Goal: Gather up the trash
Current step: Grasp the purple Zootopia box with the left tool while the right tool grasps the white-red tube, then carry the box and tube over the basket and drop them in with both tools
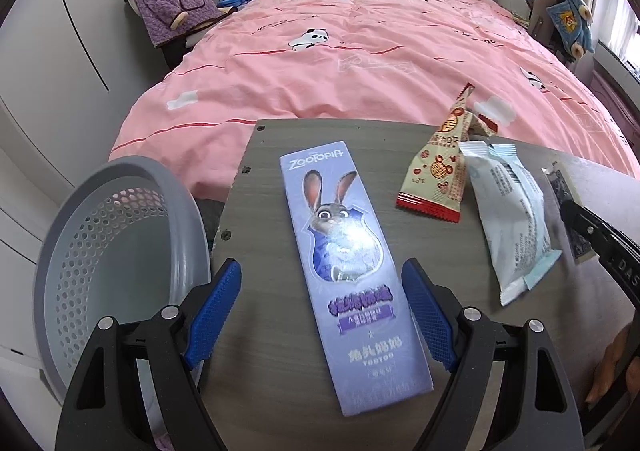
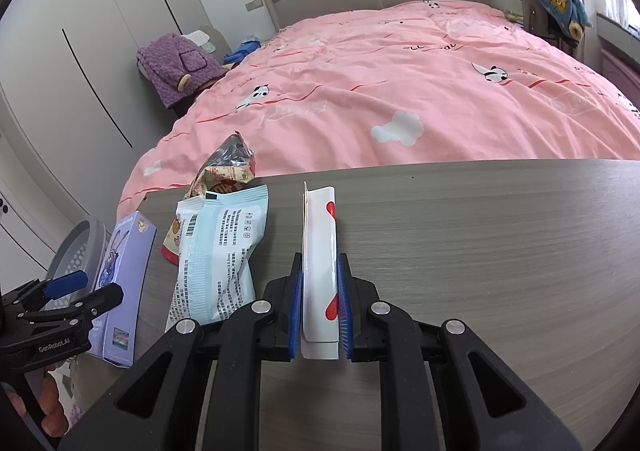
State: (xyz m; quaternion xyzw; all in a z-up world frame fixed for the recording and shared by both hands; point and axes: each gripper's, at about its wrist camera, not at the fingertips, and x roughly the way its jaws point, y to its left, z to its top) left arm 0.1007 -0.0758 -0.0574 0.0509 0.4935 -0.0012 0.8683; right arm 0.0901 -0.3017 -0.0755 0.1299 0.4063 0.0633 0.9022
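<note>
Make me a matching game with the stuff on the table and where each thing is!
Things:
1. purple rabbit box
2. white wrapper with red hearts
3. pale blue packet
4. grey basket

Places:
A. beside the table, off its edge
B. flat on the table between the open left gripper fingers
C. pinched in the right gripper
D. lying on the table between the box and the right gripper

Pairs: 1-B, 2-C, 3-D, 4-A

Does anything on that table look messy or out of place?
Yes. Snack wrappers litter the table: a torn-open red-and-cream packet crumpled beside a pale blue wrapper, plus a purple Zootopia box. The right tongs pinch a white wrapper.
</note>
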